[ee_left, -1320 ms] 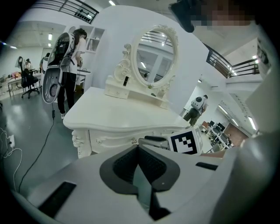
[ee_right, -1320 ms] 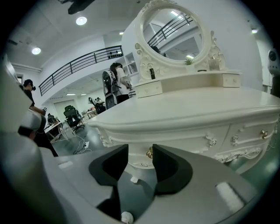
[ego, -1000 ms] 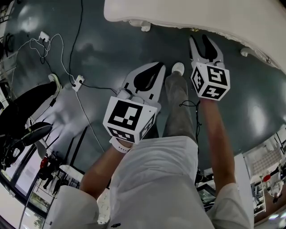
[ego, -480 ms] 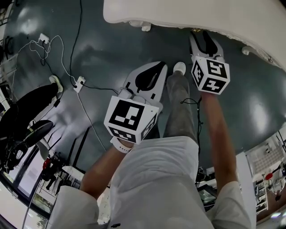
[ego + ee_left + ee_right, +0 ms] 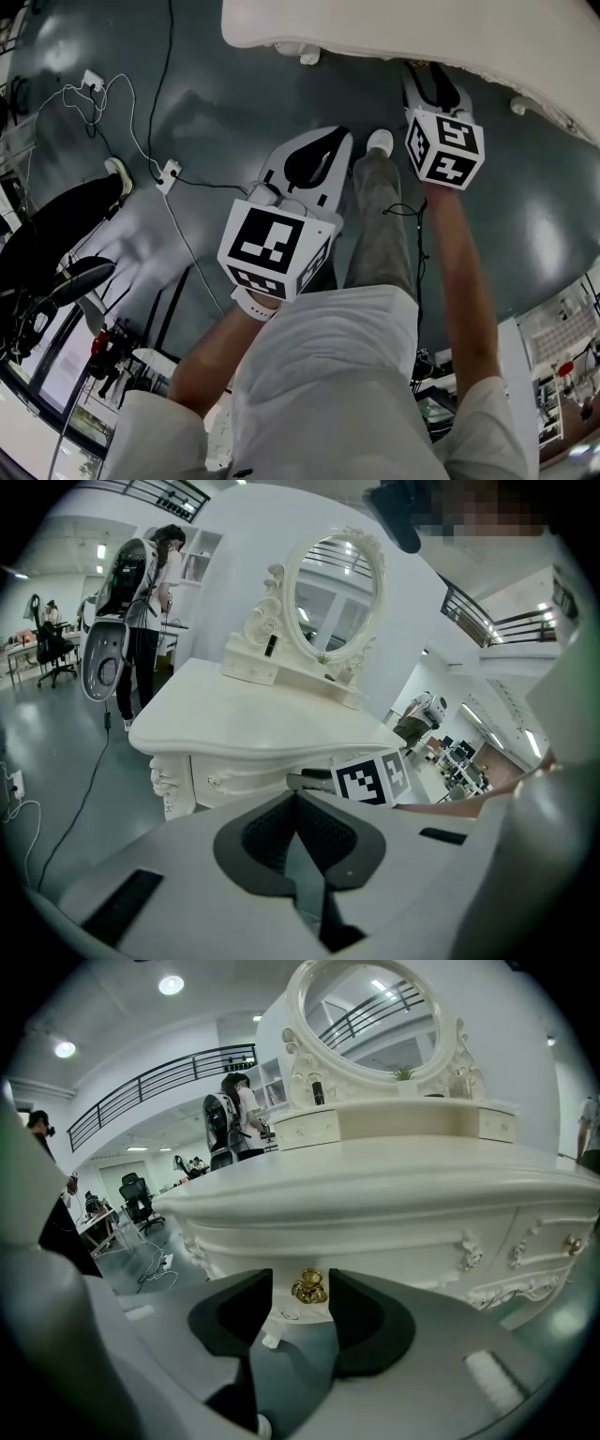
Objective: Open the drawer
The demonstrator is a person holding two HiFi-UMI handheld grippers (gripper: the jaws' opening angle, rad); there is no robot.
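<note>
White dresser [image 5: 394, 33] curves across the top of the head view, above a dark grey floor [image 5: 216, 94] strewn with cables [image 5: 164, 56]. The only print to read is the black-and-white square markers on the left cube [image 5: 274, 248] and the right cube [image 5: 444, 148]. The left gripper [image 5: 336, 134] sits on a bent forearm, aimed forward and down over the floor, well short of the dresser, its jaw tips together. The right arm is stretched straight out, and the right gripper [image 5: 431, 80] reaches under the dresser's rim. A white shoe [image 5: 379, 142] shows between the two grippers.

In the left gripper view, the left gripper [image 5: 292, 794] has its dark pads meeting at the tips with nothing between them. Beyond it stand the dresser [image 5: 253, 733] and its oval mirror [image 5: 335, 592]. The right cube [image 5: 373, 778] shows against the dresser's front.

In the right gripper view, the right gripper [image 5: 300, 1277] has just been opening and its jaws stand wide apart. The gold handle [image 5: 308, 1286] of the drawer [image 5: 375, 1260] sits between the pads, with a gap on either side, so nothing is gripped. The drawer lies just under the dresser's top, closed flush with the front. The mirror [image 5: 375, 1016] rises behind.
</note>
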